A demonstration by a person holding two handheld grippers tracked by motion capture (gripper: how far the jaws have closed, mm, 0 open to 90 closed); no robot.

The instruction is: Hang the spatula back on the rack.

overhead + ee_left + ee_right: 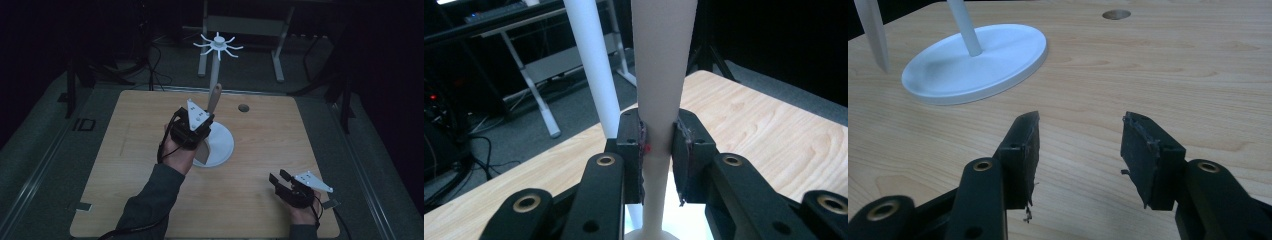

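Note:
A pale wooden utensil (215, 97) (663, 75) stands nearly upright over the white stand's round base (224, 146). My left gripper (206, 129) (659, 145) is shut on its narrow shaft, both pads pressing its sides. Its handle rises above the jaws and its flat end (870, 30) hangs just above the table. The stand's white pole (214, 75) (591, 65) rises just behind the utensil to a ring of hooks (218, 45). My right gripper (278, 178) (1080, 130) rests low over the table's near right part, open with nothing between its jaws.
The stand's base (973, 62) lies ahead and left of the right gripper. A round hole (243, 107) (1116, 14) is in the tabletop behind the stand. Metal frame legs (277, 55) and cables stand on the dark floor beyond the table's far edge.

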